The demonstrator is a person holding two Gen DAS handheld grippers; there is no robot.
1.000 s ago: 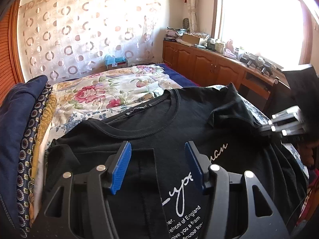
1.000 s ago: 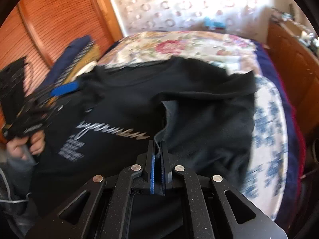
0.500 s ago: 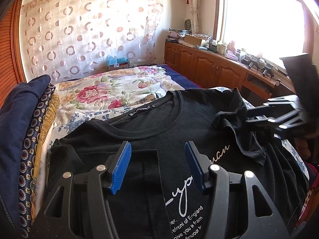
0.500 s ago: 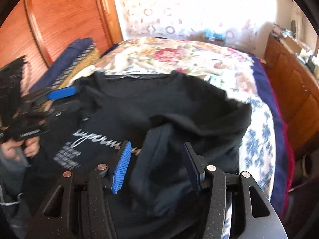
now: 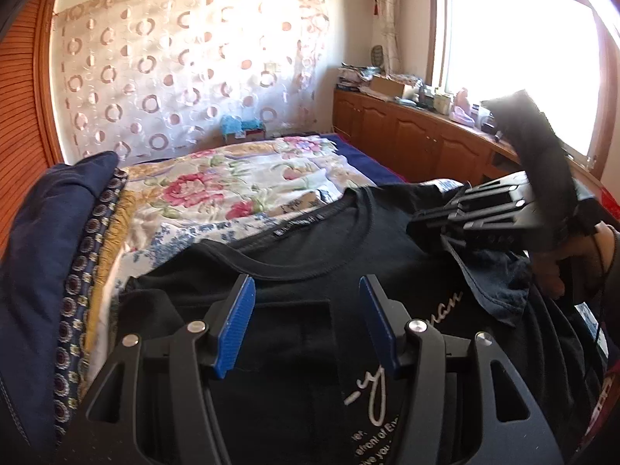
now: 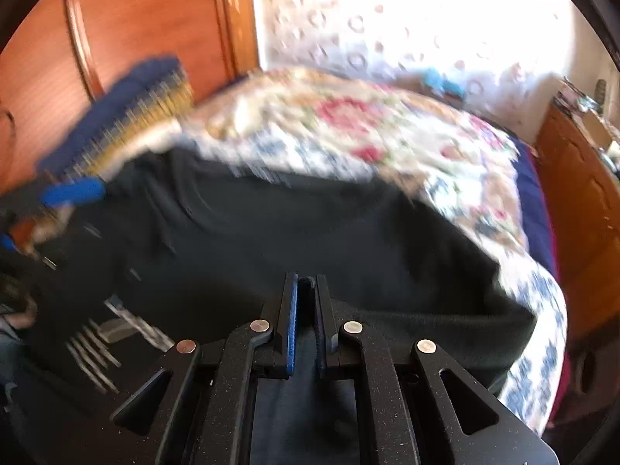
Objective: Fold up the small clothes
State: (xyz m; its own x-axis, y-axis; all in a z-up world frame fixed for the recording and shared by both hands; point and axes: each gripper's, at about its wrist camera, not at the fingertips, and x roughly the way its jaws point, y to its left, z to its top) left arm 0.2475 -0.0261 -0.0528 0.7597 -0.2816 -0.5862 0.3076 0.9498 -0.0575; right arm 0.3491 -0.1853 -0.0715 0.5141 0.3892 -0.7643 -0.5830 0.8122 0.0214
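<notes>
T-shirt on bed, folded pile left — cabinets seemingly right

The left gripper is hovering with its jaws standing apart and nothing between them. The right gripper is pinching a fold of the black T-shirt between its closed jaws, gripped by the person's hand.

home bedroom: bed with floral quilt, circle-patterned curtain at far wall, cluttered wooden cabinets under right-hand window.
</notes>
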